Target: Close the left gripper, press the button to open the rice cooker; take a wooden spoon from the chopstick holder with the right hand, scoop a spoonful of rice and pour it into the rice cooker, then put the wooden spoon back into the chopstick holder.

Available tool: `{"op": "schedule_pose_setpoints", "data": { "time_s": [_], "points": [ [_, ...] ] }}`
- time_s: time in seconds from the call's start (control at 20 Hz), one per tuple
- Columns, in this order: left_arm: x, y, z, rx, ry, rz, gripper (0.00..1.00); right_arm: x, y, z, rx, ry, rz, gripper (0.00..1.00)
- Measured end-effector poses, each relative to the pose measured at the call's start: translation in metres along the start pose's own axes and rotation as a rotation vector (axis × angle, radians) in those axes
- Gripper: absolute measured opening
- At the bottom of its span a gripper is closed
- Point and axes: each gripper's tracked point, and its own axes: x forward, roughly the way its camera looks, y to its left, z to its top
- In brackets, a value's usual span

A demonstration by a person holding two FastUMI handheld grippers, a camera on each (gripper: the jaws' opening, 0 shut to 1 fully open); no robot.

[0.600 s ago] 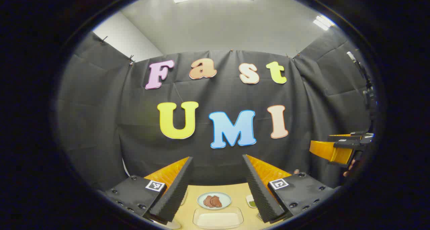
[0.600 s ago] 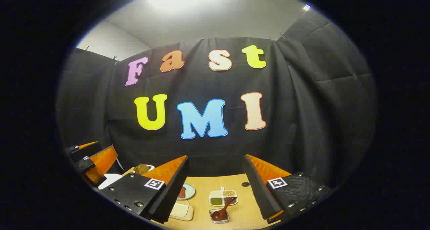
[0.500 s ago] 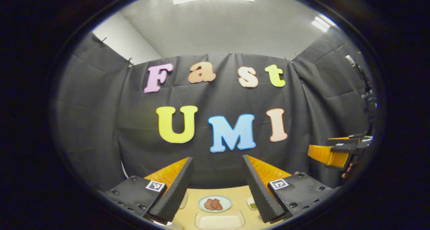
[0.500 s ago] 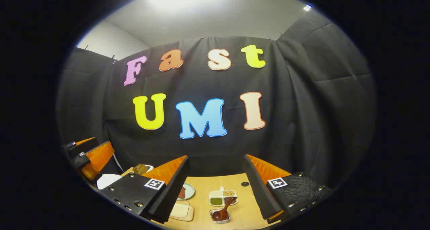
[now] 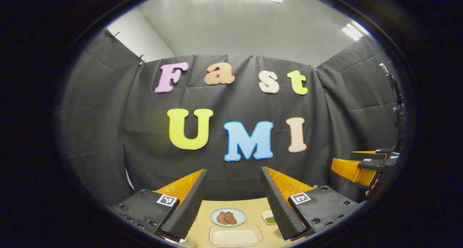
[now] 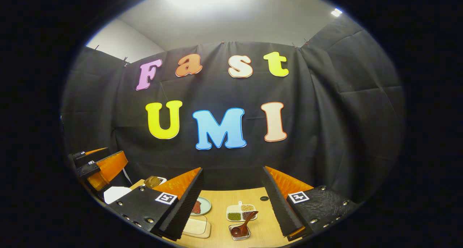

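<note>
Grippers held high and level, jaws wide and empty: left gripper, right gripper, likely poised before the start. Spoon rests in a small dish below the right gripper. Cooker, holder and button cannot be made out; table is cut off.

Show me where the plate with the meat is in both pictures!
Left gripper view: the plate sits low in the middle, between the left claw's two fingers, just behind a clear tray.
Right gripper view: the plate is low and left of middle, half hidden behind the right claw's left finger.
Shared landmark: the clear tray lies right in front of the plate in both.
</note>
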Motion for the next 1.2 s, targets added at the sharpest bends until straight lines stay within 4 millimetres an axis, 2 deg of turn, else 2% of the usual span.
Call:
{"op": "schedule_pose_setpoints", "data": {
  "time_s": [0.1,0.15,0.35,0.5,0.55,0.65,0.7,0.8,0.95,1.05,1.1,1.2],
  "points": [
    [-0.001,0.004,0.007,-0.011,-0.026,0.012,1.00,-0.001,0.001,0.000,-0.006,-0.003,0.001,0.96],
    [-0.001,0.006,0.006,-0.010,-0.029,0.016,0.93,-0.001,0.002,0.001,-0.008,-0.004,0.003,0.96],
    [0.003,0.013,0.001,-0.035,-0.021,0.021,1.00,0.001,0.002,0.000,-0.006,-0.007,0.005,0.96],
    [0.004,0.027,0.001,-0.042,-0.041,0.041,0.98,0.004,-0.001,-0.002,-0.004,-0.014,-0.006,0.96],
    [0.005,0.030,-0.001,-0.038,-0.044,0.045,1.00,0.004,-0.001,-0.003,-0.004,-0.015,-0.008,0.96],
    [0.006,0.038,-0.006,-0.028,-0.032,0.053,0.94,0.006,0.002,-0.009,0.002,-0.008,-0.004,0.96],
    [0.006,0.042,-0.012,-0.026,-0.021,0.054,1.00,0.007,0.003,-0.013,0.003,-0.001,-0.001,0.96],
    [0.006,0.049,-0.025,-0.031,0.002,0.053,1.00,0.008,0.005,-0.020,-0.002,0.013,0.002,0.96],
    [0.003,0.055,-0.047,-0.048,0.046,0.038,0.83,0.008,0.010,-0.027,-0.009,0.030,0.012,0.96],
    [0.002,0.066,-0.060,-0.056,0.072,0.049,0.62,0.007,0.012,-0.030,-0.007,0.039,0.020,0.96],
    [-0.001,0.071,-0.069,-0.053,0.093,0.058,0.58,0.008,0.013,-0.033,-0.005,0.045,0.024,0.96],
    [-0.005,0.084,-0.086,-0.044,0.132,0.081,0.29,0.009,0.016,-0.037,0.000,0.056,0.033,0.96]
  ]
}}
